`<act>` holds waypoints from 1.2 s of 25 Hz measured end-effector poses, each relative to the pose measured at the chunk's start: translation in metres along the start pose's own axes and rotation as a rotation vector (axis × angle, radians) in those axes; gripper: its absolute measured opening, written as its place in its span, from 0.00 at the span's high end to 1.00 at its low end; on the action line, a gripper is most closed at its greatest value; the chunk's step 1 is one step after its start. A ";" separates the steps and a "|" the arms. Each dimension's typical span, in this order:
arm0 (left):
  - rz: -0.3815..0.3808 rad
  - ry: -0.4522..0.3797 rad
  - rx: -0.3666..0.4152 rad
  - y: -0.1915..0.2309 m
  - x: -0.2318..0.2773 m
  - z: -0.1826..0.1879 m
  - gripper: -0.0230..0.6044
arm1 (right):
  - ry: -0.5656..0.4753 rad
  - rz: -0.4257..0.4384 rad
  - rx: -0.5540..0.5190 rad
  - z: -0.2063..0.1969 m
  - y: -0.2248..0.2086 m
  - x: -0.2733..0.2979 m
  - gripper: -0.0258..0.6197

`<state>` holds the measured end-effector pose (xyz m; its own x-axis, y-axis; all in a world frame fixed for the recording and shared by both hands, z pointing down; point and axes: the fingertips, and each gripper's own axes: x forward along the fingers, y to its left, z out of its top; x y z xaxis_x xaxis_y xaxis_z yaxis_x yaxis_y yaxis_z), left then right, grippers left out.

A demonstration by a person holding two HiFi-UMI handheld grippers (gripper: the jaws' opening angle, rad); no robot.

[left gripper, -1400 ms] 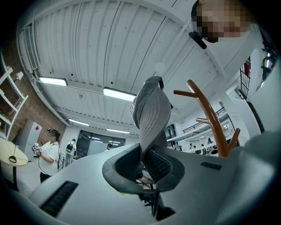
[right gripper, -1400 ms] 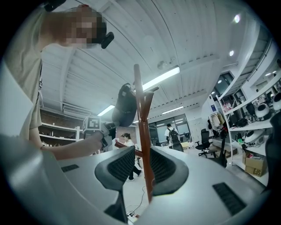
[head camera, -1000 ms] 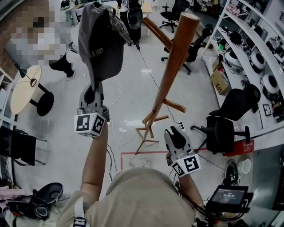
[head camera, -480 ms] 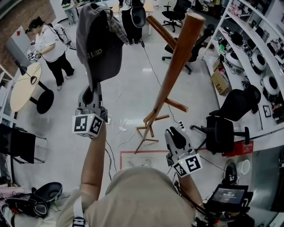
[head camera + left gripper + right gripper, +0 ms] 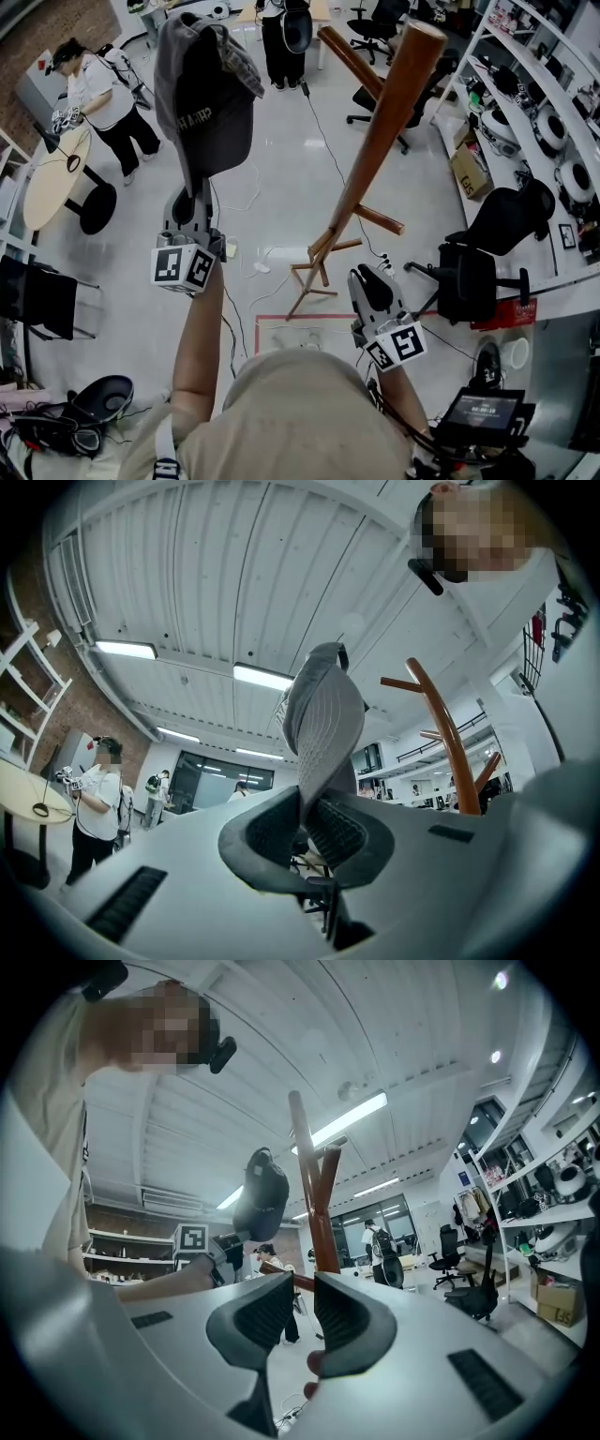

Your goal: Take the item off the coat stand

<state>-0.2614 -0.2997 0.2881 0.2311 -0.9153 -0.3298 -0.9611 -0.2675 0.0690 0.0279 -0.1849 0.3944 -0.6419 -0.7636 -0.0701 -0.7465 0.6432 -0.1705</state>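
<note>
The left claw point(image 5: 305, 832) pinches the brim of the grey cap point(image 5: 323, 714), which rises just above it. Only the head view shows the cap clear of the coat stand point(image 5: 375, 141), as a second ago. The right claw point(image 5: 302, 1312) is slightly spread and empty, with the stand's pole beyond it. A pale office floor point(image 5: 281, 216) lies below.

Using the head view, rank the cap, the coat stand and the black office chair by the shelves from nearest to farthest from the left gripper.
1. cap: clamped in the left gripper, just above it in the picture.
2. coat stand: to the gripper's right, apart from the cap.
3. black office chair: far right, down on the floor, beyond the stand.
</note>
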 end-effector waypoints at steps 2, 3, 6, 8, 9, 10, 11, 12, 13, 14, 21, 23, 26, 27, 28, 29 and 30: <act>0.004 0.001 -0.006 0.002 -0.004 0.000 0.91 | 0.001 0.005 0.003 0.000 0.002 0.002 0.84; 0.005 0.003 -0.007 0.003 -0.006 0.000 0.91 | 0.001 0.006 0.003 0.000 0.002 0.002 0.85; 0.009 0.005 -0.008 0.005 -0.010 -0.001 0.91 | 0.001 0.010 0.006 -0.001 0.003 0.004 0.85; 0.012 0.007 -0.011 0.006 -0.013 -0.003 0.91 | -0.003 0.014 0.009 -0.002 0.004 0.006 0.85; 0.012 0.008 -0.013 0.007 -0.014 -0.003 0.91 | -0.004 0.015 0.010 -0.002 0.004 0.007 0.85; 0.012 0.008 -0.016 0.009 -0.016 -0.004 0.91 | -0.004 0.017 0.011 -0.002 0.005 0.008 0.86; 0.012 0.008 -0.019 0.010 -0.017 -0.005 0.91 | -0.004 0.018 0.011 -0.003 0.005 0.009 0.86; 0.012 0.007 -0.021 0.010 -0.019 -0.005 0.91 | -0.004 0.020 0.011 -0.003 0.006 0.010 0.86; 0.012 0.007 -0.022 0.011 -0.021 -0.005 0.91 | -0.004 0.021 0.011 -0.003 0.006 0.010 0.86; 0.013 0.007 -0.023 0.011 -0.023 -0.005 0.91 | -0.004 0.023 0.011 -0.003 0.007 0.011 0.86; 0.020 0.020 -0.031 0.017 -0.036 -0.007 0.91 | 0.004 0.032 0.010 -0.005 0.011 0.012 0.86; 0.018 0.023 -0.033 0.017 -0.040 -0.008 0.91 | 0.006 0.036 0.009 -0.005 0.012 0.012 0.87; 0.016 0.033 -0.039 0.015 -0.046 -0.009 0.91 | 0.009 0.041 0.008 -0.006 0.014 0.012 0.87; 0.015 0.037 -0.042 0.014 -0.048 -0.009 0.91 | 0.010 0.043 0.007 -0.006 0.014 0.012 0.87; 0.013 0.041 -0.045 0.014 -0.051 -0.010 0.91 | 0.012 0.044 0.006 -0.007 0.015 0.012 0.87; 0.013 0.047 -0.049 0.014 -0.053 -0.011 0.91 | 0.015 0.045 0.004 -0.007 0.016 0.012 0.87; 0.015 0.054 -0.054 0.014 -0.055 -0.013 0.91 | 0.019 0.047 0.000 -0.008 0.017 0.013 0.87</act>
<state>-0.2854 -0.2567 0.3195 0.2255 -0.9340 -0.2771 -0.9554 -0.2677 0.1245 0.0054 -0.1835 0.3989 -0.6791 -0.7316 -0.0595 -0.7158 0.6780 -0.1673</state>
